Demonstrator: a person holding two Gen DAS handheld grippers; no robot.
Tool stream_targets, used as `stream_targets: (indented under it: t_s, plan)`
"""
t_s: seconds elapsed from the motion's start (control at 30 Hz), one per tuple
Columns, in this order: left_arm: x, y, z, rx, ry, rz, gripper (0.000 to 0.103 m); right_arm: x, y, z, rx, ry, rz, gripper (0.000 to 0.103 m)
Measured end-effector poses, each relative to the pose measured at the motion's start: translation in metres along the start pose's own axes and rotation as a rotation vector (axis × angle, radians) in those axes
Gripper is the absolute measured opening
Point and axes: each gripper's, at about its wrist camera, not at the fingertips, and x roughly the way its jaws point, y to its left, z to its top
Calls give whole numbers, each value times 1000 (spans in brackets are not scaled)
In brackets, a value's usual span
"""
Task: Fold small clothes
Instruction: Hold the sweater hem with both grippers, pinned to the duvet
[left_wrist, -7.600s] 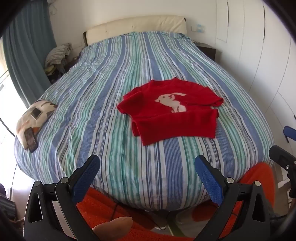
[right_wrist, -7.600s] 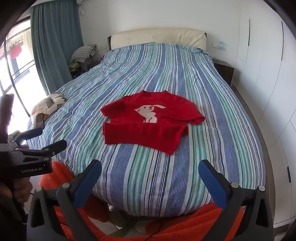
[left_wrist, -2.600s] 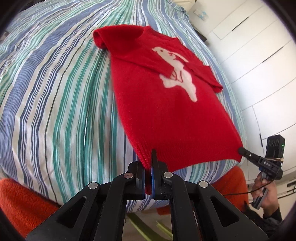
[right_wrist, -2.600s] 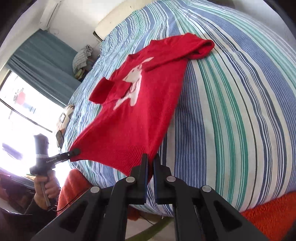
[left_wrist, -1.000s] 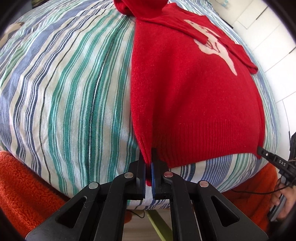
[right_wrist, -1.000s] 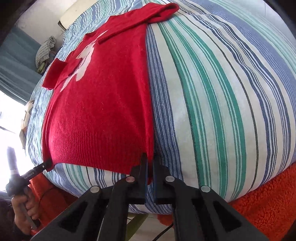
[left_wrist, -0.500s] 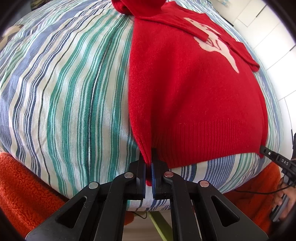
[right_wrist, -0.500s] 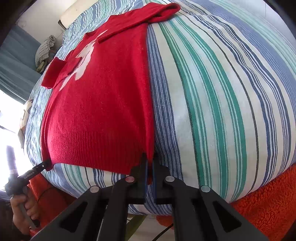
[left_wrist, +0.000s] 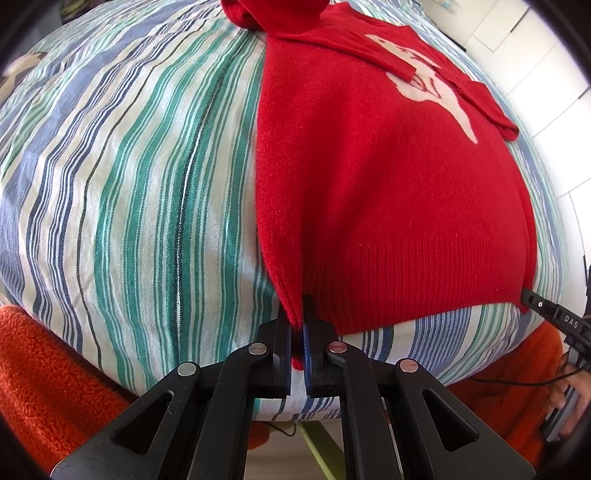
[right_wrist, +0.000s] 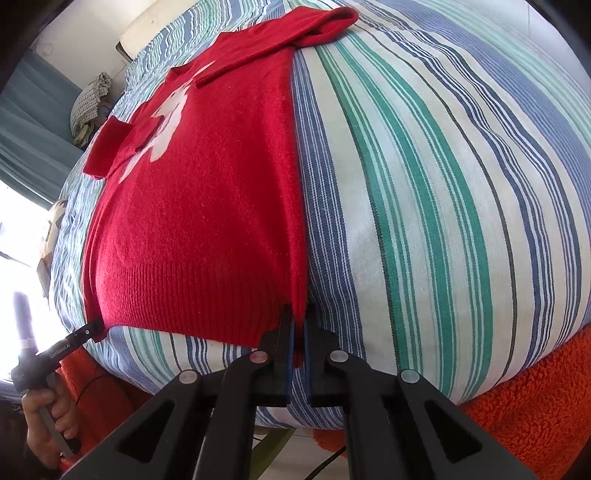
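Note:
A small red knit sweater (left_wrist: 388, 177) with a white animal figure lies face up on the striped bed, sleeves folded across its chest, ribbed hem toward me. My left gripper (left_wrist: 297, 325) is shut on the hem's left corner at the bed's near edge. In the right wrist view the same sweater (right_wrist: 207, 206) stretches away, and my right gripper (right_wrist: 298, 325) is shut on the hem's right corner. Each gripper's tip also shows in the other view, at the far hem corner: the right gripper (left_wrist: 532, 301) and the left gripper (right_wrist: 90, 330).
The bed (left_wrist: 129, 166) has a blue, green and white striped cover and drops off just below the grippers. An orange fleece blanket (right_wrist: 535, 406) hangs below the edge. A hand (right_wrist: 44, 413) holds the left tool. A cushion (left_wrist: 14, 74) lies at the bed's far left.
Since a second ago both grippers hold the hem corners in the same grip. The sweater sits slightly closer to the near bed edge; otherwise almost nothing has shifted.

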Motion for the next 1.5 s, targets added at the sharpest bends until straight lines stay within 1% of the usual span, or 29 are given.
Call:
stream_targets:
  t_s: [1.5]
  plan:
    - [5,-7,1,20,-2,26,6,0,-1,-1,12,-11,2,2]
